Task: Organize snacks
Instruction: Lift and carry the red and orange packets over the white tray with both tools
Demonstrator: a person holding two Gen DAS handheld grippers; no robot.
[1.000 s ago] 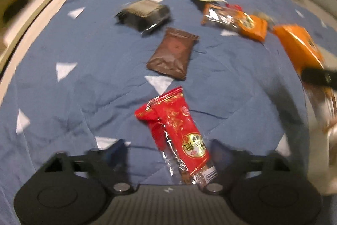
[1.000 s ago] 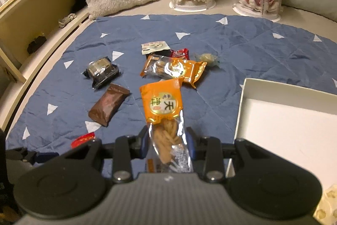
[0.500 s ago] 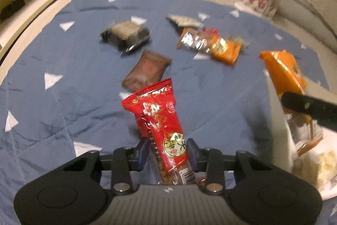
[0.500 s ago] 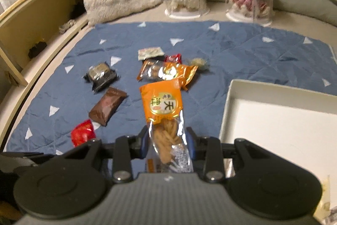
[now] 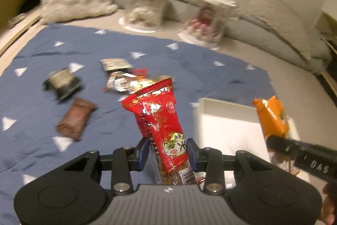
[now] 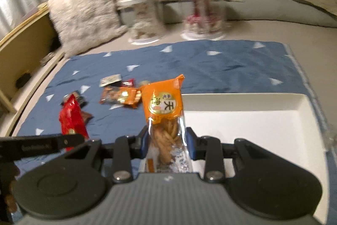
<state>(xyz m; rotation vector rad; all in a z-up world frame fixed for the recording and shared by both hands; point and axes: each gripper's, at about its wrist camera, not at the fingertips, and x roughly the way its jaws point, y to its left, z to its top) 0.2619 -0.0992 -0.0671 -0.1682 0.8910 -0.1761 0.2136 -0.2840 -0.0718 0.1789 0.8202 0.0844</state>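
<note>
a blue quilt (image 6: 210,64) carries a white tray (image 6: 252,115) and loose snacks. the left gripper (image 5: 166,154) clamps a red packet (image 5: 162,119), the right gripper (image 6: 166,143) an orange packet (image 6: 163,107), both lifted beside the tray.

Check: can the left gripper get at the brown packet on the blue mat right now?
Probably not. The left gripper is already shut on the red snack pack, so its fingers are occupied. The brown packet lies uncovered on the mat, nothing over it, but the red pack must go first.
</note>
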